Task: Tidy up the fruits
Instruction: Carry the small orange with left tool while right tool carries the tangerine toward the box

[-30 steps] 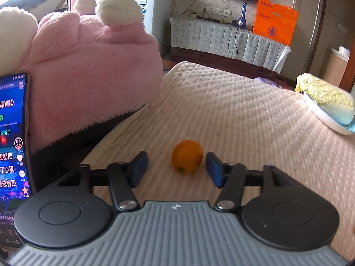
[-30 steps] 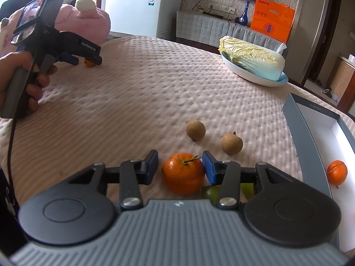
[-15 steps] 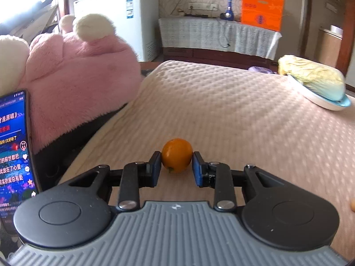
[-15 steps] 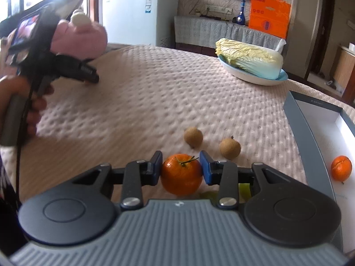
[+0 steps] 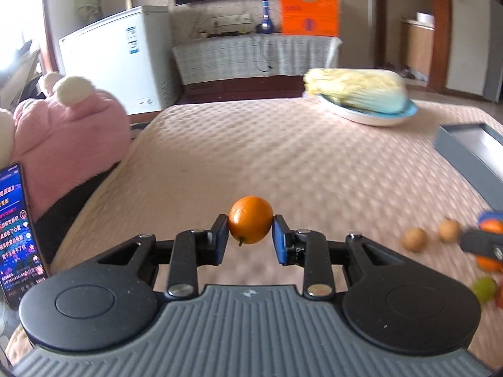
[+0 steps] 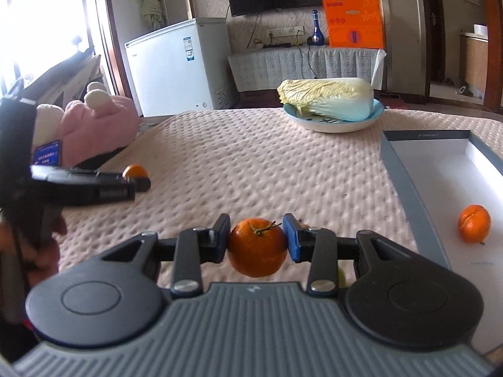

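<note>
Orange kumquat (image 5: 250, 224), stem down, clamped in left tongs (image 5: 250, 238); right tongs (image 6: 256, 240) grip tangerine (image 6: 256, 246).

The left black two-finger gripper (image 5: 250, 235) angled downward, its blue pads clamped on a small smooth orange fruit (image 5: 250, 224) at 12 o'clock of its grey ribbed body. The right black two-finger gripper (image 6: 256, 238), likewise pitched down, pinched a round stemmed orange mandarin (image 6: 256, 247). A hand (image 6: 37, 251) gripped the left tool's handle at 9 o'clock.
</note>
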A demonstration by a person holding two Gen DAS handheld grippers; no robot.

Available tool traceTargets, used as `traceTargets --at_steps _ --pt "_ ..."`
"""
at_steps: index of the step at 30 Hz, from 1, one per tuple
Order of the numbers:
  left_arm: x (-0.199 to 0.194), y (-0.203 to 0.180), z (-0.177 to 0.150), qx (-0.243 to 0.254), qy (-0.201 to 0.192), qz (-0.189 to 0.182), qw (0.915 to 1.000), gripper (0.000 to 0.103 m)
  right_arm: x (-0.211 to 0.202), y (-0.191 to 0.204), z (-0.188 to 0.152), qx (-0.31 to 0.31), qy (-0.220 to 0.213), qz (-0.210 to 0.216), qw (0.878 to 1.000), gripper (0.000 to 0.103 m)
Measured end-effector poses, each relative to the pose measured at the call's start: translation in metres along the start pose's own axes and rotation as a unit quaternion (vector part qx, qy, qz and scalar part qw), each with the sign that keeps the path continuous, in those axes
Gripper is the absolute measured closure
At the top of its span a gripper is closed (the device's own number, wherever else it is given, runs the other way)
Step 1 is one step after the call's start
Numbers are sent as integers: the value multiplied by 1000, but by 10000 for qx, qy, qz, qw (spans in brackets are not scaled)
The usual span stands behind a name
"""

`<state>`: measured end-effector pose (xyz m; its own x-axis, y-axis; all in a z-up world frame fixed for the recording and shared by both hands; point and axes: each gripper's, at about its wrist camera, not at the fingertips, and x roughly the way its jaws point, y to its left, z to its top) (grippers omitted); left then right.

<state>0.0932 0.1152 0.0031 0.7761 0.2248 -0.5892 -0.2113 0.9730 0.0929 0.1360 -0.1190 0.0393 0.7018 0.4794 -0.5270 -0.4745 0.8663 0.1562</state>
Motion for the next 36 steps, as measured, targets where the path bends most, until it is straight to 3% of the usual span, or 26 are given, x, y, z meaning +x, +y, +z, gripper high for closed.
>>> traceTargets --at_steps 16,20,29,36 --pt "-50 -91 -51 823 105 -662 9944 68 -33 -30 4 92 -206 -40 9997 63" --pt "-53 -96 -51 745 81 -748 9944 68 -46 -37 10 165 -311 22 9994 63" --pt "-63 -108 -36 652 -45 -970 9931 68 -71 -53 44 -553 -677 149 9961 63" --pt "-59 -114 -28 457 7 -994 9940 68 -83 -85 36 166 -773 165 9967 63"
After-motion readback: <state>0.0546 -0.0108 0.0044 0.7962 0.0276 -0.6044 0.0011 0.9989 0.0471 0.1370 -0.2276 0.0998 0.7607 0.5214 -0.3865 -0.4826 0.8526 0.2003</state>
